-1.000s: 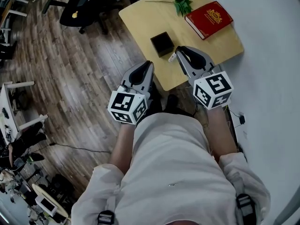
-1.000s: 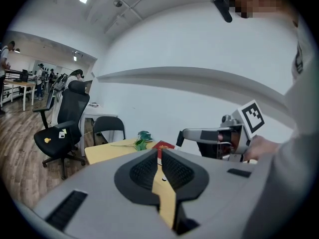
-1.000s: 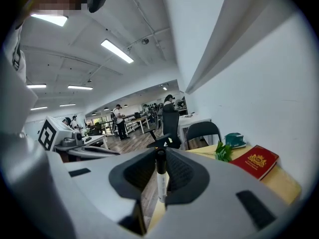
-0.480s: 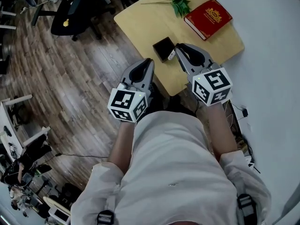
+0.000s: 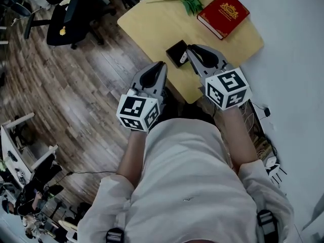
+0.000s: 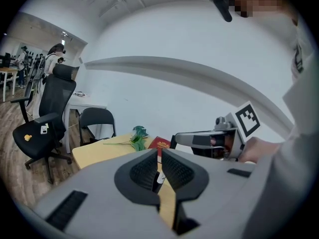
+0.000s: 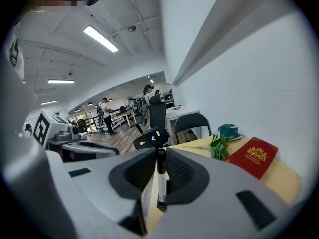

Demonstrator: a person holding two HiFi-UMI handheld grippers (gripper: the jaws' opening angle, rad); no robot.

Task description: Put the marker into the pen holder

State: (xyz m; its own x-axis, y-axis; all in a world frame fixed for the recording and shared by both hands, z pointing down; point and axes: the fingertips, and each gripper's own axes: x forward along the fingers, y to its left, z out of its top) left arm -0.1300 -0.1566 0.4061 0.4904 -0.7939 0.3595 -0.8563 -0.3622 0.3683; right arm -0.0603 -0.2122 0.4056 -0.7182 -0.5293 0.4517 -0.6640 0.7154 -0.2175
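Right gripper [image 7: 160, 154] fingers clamp the marker [image 7: 161, 183] upright, pen holder [image 5: 176, 52] just beside the fingertips on the tabletop [image 5: 152, 19], so we should keep it vertical and centre its lower tip over the opening before releasing; left gripper [image 6: 159, 156] fingers closed, empty.
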